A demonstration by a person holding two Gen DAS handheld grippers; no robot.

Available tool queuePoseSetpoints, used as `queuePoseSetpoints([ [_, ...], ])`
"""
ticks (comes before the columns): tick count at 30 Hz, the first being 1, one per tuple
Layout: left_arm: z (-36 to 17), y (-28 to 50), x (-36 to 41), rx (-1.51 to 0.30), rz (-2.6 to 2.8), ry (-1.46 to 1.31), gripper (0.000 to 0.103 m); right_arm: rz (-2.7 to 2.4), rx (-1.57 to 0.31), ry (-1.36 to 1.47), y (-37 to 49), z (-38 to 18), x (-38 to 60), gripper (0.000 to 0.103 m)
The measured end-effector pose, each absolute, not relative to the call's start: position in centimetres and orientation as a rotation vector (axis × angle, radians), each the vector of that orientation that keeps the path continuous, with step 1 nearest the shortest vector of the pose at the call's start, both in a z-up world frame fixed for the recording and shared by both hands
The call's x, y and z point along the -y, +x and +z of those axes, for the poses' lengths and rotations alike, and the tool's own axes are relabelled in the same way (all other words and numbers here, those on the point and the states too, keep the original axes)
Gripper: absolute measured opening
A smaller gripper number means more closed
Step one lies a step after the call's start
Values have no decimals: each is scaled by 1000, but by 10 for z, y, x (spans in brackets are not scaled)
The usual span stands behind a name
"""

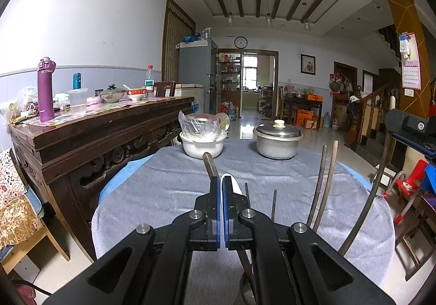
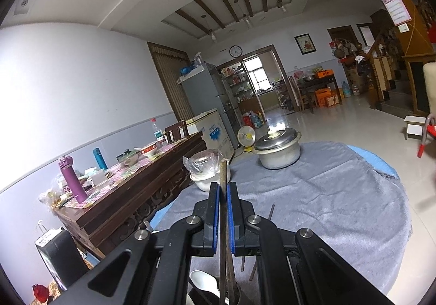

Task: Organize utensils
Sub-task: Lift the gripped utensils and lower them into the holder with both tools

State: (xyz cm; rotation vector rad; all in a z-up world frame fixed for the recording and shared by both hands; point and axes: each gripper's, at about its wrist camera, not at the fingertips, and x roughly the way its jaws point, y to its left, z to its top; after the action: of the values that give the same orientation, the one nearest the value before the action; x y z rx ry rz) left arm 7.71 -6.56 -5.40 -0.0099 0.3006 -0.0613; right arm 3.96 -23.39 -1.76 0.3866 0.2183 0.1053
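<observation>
In the left wrist view my left gripper [image 1: 220, 181] is shut on a dark chopstick [image 1: 209, 163] whose end sticks up and left past the blue pads. A white spoon [image 1: 230, 182] shows just behind the right finger. Several more dark chopsticks [image 1: 325, 185] stand upright to the right. In the right wrist view my right gripper [image 2: 223, 187] is shut on a brown chopstick [image 2: 223, 177] that runs down between the pads into a dark holder [image 2: 234, 295] below. A white spoon [image 2: 204, 281] sits by that holder.
A round table under a grey cloth [image 1: 169, 190] carries a white bowl with a plastic-wrapped dish [image 1: 203, 136] and a lidded metal pot [image 1: 277, 140]. A dark wooden sideboard [image 1: 90, 127] with bottles and bowls stands at left. The pot [image 2: 278, 151] also shows in the right wrist view.
</observation>
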Motion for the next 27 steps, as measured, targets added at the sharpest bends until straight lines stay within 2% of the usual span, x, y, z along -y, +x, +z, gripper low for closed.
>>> queuePoseSetpoints([
  [11,-52,75,67,-288,-71,-1,2,115,-231,387,40,-18,233,6],
  [20,-34,87,50,-278,-67,-101,2,118,-257,394,46,-27,233,6],
  [27,-51,90,60,-228,-23,-72,2,122,-270,391,48,-30,232,6],
])
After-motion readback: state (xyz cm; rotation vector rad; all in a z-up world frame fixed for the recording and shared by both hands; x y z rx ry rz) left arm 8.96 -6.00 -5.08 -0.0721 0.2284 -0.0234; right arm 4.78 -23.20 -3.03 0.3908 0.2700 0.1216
